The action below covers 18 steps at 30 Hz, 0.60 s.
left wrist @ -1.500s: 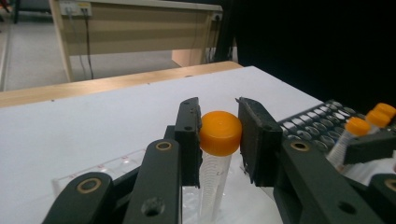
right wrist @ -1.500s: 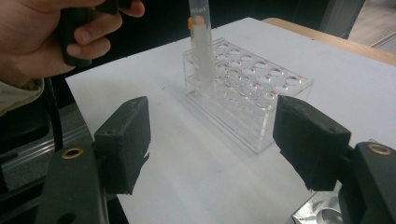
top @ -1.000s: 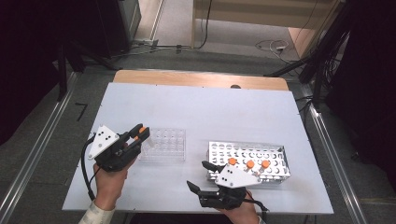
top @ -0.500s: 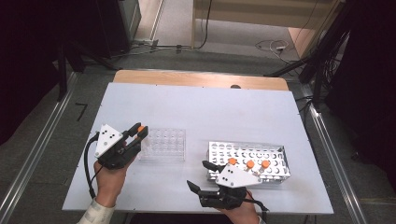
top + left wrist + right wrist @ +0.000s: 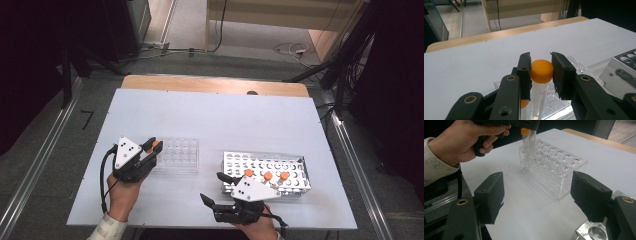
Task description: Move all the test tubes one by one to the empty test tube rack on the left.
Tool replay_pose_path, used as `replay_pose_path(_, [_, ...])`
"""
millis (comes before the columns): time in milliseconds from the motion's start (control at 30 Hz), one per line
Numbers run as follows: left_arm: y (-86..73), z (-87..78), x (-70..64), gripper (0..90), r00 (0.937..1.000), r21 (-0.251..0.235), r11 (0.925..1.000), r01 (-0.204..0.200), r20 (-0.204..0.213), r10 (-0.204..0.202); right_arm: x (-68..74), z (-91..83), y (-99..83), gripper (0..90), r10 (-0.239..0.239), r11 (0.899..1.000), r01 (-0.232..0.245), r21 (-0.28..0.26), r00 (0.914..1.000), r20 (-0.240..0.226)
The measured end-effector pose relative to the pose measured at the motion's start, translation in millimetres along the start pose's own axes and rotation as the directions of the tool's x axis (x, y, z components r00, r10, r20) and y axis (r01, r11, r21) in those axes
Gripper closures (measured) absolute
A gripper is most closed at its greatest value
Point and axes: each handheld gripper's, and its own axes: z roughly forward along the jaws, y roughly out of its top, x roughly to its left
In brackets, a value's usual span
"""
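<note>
Now we see the left hand-held gripper [image 5: 541, 71] clenched on a tube [image 5: 537, 97], its two black jaws pressing the round orange cap from either side. Under that cap the tube is a clear, slim cylinder with fine graduation marks printed down its wall; it stands upright, its lower end down in the clear plastic rack [image 5: 177, 155] at the corner nearest the left hand [image 5: 121, 192]. From the right gripper view we can make out a second orange-capped tube [image 5: 525, 142] just beside it in the same rack, whose other round wells show bare.

Our right hand-held gripper [image 5: 218, 188] hangs released near the front edge of the white table [image 5: 225, 120], jaws spread wide with nothing between them, pointing left toward the clear rack. Just beside it stands the metal rack [image 5: 295, 170], a perforated silver frame holding three more orange-capped tubes [image 5: 266, 175] in a row along its near side. The two racks sit apart on the table.
</note>
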Motion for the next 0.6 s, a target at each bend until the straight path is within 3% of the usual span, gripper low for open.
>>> replay_pose_path(300, [0.6,-2.8,-0.2,58.6,0.9997,-0.016,0.9997,0.018,0.018,-0.018,-0.1,-0.9,-0.1,25.8,-0.001,1.000,0.001,-0.003,1.0000,0.003])
replay_pose_path(400, [1.6,-5.6,-3.7,49.2,0.9997,-0.024,0.9996,0.015,0.021,-0.015,-0.5,-3.7,0.8,26.1,0.005,1.000,-0.005,-0.014,1.0000,0.007])
replay_pose_path(533, [2.9,-8.3,-13.3,31.3,0.9998,-0.021,0.9998,-0.006,-0.020,0.006,-2.6,-9.1,2.5,26.4,0.008,1.000,-0.007,-0.030,0.9998,0.017])
replay_pose_path(600, [3.8,-10.2,-16.8,24.7,0.9998,-0.019,0.9998,-0.010,-0.020,0.010,-3.8,-12.7,3.3,26.5,0.009,0.999,-0.008,-0.038,0.9996,0.026])
